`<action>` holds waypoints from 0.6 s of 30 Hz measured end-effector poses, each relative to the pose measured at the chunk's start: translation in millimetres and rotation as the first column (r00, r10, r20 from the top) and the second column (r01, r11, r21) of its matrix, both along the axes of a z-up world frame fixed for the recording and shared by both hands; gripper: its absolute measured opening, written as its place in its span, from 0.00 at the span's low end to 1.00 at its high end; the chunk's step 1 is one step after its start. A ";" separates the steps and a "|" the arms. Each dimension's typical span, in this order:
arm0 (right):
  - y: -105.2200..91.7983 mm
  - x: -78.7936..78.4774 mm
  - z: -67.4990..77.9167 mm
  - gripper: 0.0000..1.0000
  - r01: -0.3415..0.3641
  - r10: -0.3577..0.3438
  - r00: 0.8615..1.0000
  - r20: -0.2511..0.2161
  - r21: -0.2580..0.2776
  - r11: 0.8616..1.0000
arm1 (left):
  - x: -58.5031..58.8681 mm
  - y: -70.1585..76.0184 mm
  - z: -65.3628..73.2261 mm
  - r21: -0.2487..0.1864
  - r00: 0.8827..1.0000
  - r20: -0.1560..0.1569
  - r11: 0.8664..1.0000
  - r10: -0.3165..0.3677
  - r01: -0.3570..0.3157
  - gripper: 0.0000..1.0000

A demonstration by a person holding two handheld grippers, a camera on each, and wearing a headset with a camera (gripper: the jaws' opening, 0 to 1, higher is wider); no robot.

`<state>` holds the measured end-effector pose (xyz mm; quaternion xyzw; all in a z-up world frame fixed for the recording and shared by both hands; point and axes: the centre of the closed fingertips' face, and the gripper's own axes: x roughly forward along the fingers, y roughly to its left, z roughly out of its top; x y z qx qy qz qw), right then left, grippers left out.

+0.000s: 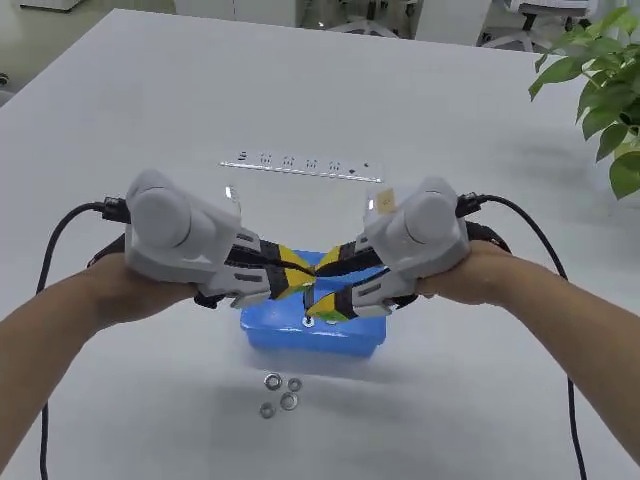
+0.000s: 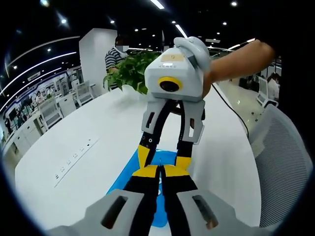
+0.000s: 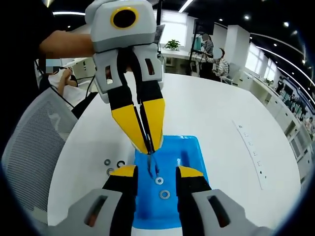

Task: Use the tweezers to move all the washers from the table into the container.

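While hovering over the blue container (image 1: 350, 335), pinches the tweezers (image 3: 149, 156) in left gripper (image 3: 147, 145), tips pointing down; holds right gripper (image 3: 156, 171) spread on either side. Probably needs a move toward the person: four washers (image 1: 280, 392) on white table (image 1: 300, 100), just beside container. Beyond, open office.

A broad white surface (image 1: 300, 90) spreads ahead of me, with a socket strip (image 1: 300, 165) set flush across the middle of the head view. A leafy plant (image 1: 605, 100) leans in at upper right. In the left gripper view, ceiling lights (image 2: 157, 4) dot a dark ceiling above a white pillar (image 2: 93, 54). A grey mesh chair (image 3: 34, 142) stands at the left of the right gripper view.
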<state>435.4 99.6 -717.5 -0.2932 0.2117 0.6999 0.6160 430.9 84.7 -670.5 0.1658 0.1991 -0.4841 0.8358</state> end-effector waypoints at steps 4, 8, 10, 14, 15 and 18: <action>-8.3 -0.7 1.7 0.39 0.033 -0.033 0.999 0.002 -0.021 0.999 | -1.8 0.2 2.6 0.012 1.000 0.006 1.000 0.002 -0.002 0.05; -13.6 -5.0 7.6 0.44 0.046 -0.046 0.999 -0.001 -0.009 0.999 | -3.7 -0.6 6.3 0.010 1.000 0.006 1.000 0.007 -0.007 0.05; -16.9 -5.8 9.6 0.46 0.055 -0.055 0.998 0.005 -0.009 0.998 | -4.4 -0.8 8.3 0.009 1.000 0.007 1.000 0.010 -0.010 0.05; -23.4 -8.2 12.0 0.50 0.076 -0.076 0.997 -0.001 -0.007 0.997 | -6.1 -0.3 11.8 0.006 1.000 0.005 1.000 0.014 -0.014 0.05; -25.8 -8.9 12.6 0.51 0.082 -0.082 0.997 0.000 -0.006 0.997 | -6.6 0.3 12.3 0.011 1.000 0.005 1.000 0.015 -0.015 0.05; -31.3 -10.0 13.7 0.53 0.100 -0.100 0.995 -0.005 -0.003 0.995 | -8.0 1.1 15.4 0.008 1.000 0.001 1.000 0.020 -0.020 0.05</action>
